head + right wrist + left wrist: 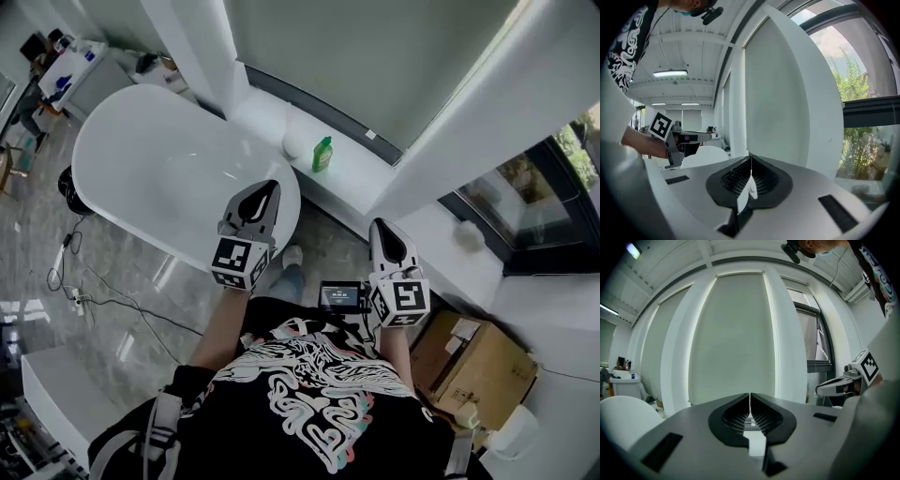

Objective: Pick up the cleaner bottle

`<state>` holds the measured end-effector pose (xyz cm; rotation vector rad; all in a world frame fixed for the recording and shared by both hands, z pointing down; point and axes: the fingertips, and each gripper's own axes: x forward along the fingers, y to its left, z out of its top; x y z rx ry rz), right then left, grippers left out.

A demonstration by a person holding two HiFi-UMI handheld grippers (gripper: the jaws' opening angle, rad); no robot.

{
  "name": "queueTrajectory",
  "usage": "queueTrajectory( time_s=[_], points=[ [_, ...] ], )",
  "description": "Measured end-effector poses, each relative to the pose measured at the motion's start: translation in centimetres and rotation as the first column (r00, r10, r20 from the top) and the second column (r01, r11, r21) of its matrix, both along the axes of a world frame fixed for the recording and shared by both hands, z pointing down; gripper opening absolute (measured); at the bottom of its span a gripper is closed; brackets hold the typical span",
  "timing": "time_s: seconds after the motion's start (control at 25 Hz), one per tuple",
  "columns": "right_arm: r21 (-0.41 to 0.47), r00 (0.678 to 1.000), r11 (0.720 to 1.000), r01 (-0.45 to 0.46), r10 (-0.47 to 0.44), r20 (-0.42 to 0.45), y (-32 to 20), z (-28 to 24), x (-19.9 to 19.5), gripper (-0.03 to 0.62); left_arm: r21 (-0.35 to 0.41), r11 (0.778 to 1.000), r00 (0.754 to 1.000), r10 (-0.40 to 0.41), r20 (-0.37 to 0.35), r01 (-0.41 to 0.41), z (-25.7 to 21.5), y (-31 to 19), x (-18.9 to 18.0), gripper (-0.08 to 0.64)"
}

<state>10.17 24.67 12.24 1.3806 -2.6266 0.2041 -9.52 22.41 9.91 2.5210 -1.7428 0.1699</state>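
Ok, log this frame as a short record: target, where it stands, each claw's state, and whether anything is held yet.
target: green cleaner bottle
place: upright on the white ledge under the window, past the bathtub
beside it: white rounded object
left claw: shut, empty
right claw: shut, empty
contact: none; both claws are short of the bottle
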Motion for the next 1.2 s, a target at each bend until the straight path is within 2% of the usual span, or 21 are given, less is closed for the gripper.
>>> queueTrajectory(
  time_s=[0.52, 0.68, 0.92, 1.2],
  points=[
    [0.006, 0.999, 0.999, -0.047, 0.047, -0.011, -14.3, -0.1, -3.5, 0.029, -0.014, 0.999, 0.999, 0.05, 0.015, -0.05, 0.4, -14.8, -3.2, 0.023],
    [-0.017, 0.998, 0.998, -0.053, 0.053, -0.019, -16.4, 0.9, -5.0, 0.029, -0.037, 0.997, 0.997, 0.073, 0.034, -0.072, 1.3, -16.9, -4.0, 0.023],
    [-0.013, 0.998, 0.999, -0.053, 0.053, -0.017, -18.4, 1.9, -6.3, 0.028, -0.033, 0.996, 0.996, 0.082, 0.028, -0.081, 2.1, -19.7, -4.4, 0.023],
    [0.008, 0.999, 0.999, -0.046, 0.047, -0.016, -19.5, 1.5, -5.8, 0.029, -0.018, 0.996, 0.996, 0.093, 0.009, -0.092, 1.9, -20.8, -3.2, 0.023]
  ],
)
